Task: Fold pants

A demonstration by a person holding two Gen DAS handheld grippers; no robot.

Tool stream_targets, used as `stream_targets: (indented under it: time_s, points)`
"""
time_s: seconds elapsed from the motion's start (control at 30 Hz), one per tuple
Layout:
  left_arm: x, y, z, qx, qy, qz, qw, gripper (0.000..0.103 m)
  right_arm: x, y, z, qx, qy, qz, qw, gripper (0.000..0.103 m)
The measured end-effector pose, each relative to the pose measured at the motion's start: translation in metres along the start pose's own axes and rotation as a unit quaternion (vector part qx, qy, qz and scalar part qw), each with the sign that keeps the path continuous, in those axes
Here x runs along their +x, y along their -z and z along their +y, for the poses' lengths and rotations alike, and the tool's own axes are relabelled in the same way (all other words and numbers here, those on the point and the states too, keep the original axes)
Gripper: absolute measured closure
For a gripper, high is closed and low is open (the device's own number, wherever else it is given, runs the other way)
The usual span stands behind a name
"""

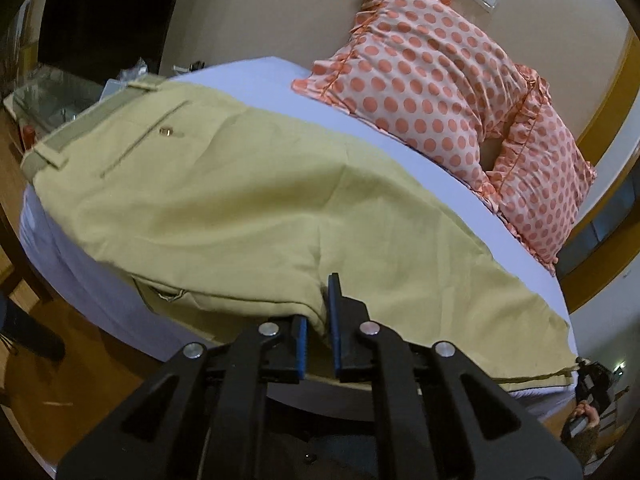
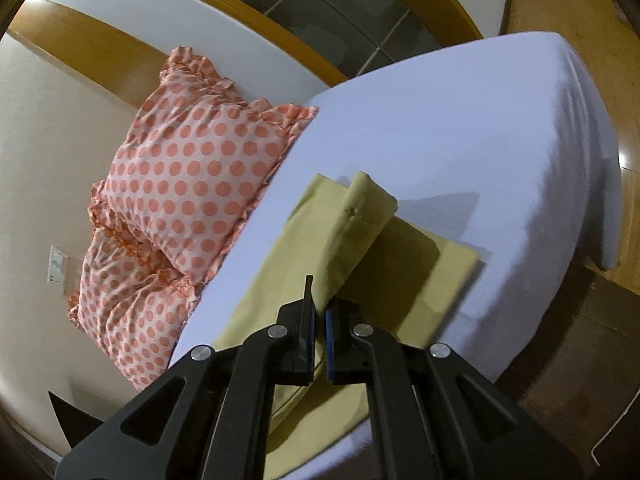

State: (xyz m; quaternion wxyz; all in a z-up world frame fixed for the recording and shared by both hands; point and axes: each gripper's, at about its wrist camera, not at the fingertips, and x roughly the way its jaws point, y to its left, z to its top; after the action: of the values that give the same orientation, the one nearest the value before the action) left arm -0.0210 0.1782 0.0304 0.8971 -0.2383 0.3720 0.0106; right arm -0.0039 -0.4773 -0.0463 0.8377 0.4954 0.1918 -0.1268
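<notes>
Khaki pants (image 1: 224,200) lie spread on a bed with a pale sheet (image 1: 280,80), waistband at the far left, back pocket up. My left gripper (image 1: 320,332) is shut on a pinch of the pants' near edge, lifting it a little. In the right wrist view my right gripper (image 2: 319,336) is shut on a raised leg of the pants (image 2: 352,232), its hem end standing up above the other leg, which lies flat on the sheet (image 2: 460,120). The right gripper also shows small in the left wrist view (image 1: 592,380) by the hem.
Two orange polka-dot pillows (image 1: 440,92) lean against the wall at the head of the bed, also in the right wrist view (image 2: 188,184). A cluttered glass table (image 1: 52,96) stands past the waistband. Wooden floor (image 2: 560,8) surrounds the bed.
</notes>
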Motion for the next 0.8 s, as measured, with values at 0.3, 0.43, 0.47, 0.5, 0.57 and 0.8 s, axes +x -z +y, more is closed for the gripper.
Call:
stream_targets:
  time_s: [0.3, 0.43, 0.47, 0.5, 0.57, 0.8]
  points:
    - [0.006, 0.016, 0.013, -0.010, 0.041, 0.007, 0.9991, 0.085, -0.025, -0.003, -0.012, -0.025, 0.073, -0.054, 0.996, 0.056]
    - [-0.005, 0.023, 0.016, -0.008, 0.059, -0.010, 0.9982, 0.072, -0.026, -0.009, -0.019, -0.020, 0.098, -0.066, 0.993, 0.056]
    - [-0.008, 0.026, 0.017, -0.006, 0.061, -0.013, 0.9980, 0.070, -0.025, -0.008, -0.021, -0.022, 0.104, -0.069, 0.992, 0.056]
    - [-0.012, 0.029, 0.020, -0.005, 0.065, -0.016, 0.9978, 0.069, -0.025, -0.007, -0.021, -0.027, 0.113, -0.073, 0.991, 0.056]
    - [-0.017, 0.034, 0.024, -0.006, 0.069, -0.018, 0.9974, 0.068, -0.025, -0.004, -0.019, -0.038, 0.117, -0.080, 0.989, 0.056]
    - [-0.024, 0.040, 0.038, -0.026, 0.071, -0.026, 0.9968, 0.061, -0.021, 0.004, -0.014, -0.061, 0.084, -0.059, 0.993, 0.057]
